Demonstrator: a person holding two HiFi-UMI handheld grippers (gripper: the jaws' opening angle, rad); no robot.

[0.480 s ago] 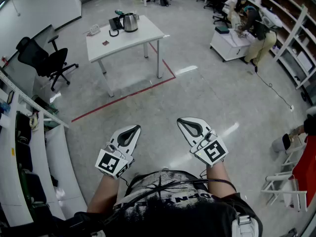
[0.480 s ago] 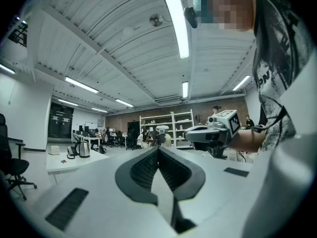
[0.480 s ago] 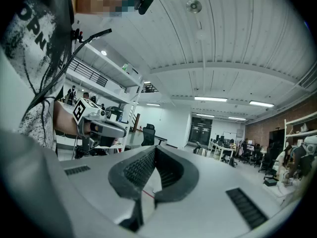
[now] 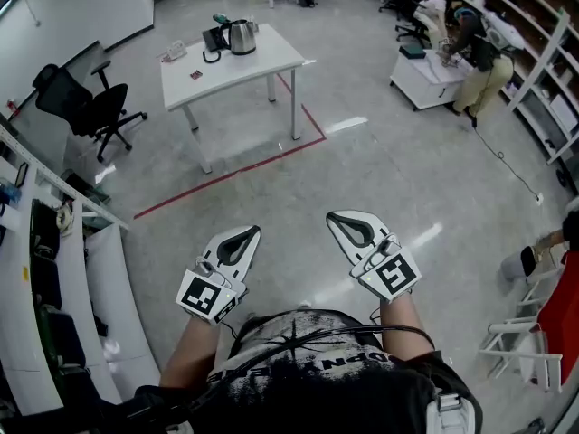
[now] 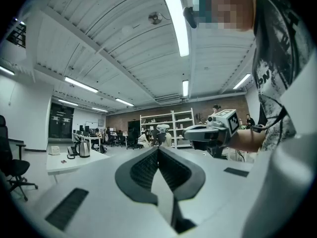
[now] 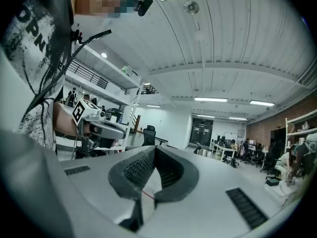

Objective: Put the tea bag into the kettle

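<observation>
A steel kettle (image 4: 241,37) stands at the far end of a white table (image 4: 253,61), several steps ahead of me across the floor. A small dark red packet (image 4: 194,76), too small to tell apart, lies on the table's left part. Both grippers are held low in front of my body, far from the table. My left gripper (image 4: 246,232) is shut with nothing in it. My right gripper (image 4: 340,217) is also shut and empty. In the left gripper view the kettle (image 5: 84,148) shows far off at the left on the table (image 5: 59,163).
A black office chair (image 4: 90,107) stands left of the table. Red tape (image 4: 226,177) marks the floor in front of it. White desks (image 4: 99,287) run along my left. People work at a desk and shelves (image 4: 461,34) at the far right. A white stool (image 4: 520,346) is at my right.
The table and kettle have shifted slightly lower in the head view, so I have come a little closer. Both grippers stay shut in the same place before me.
</observation>
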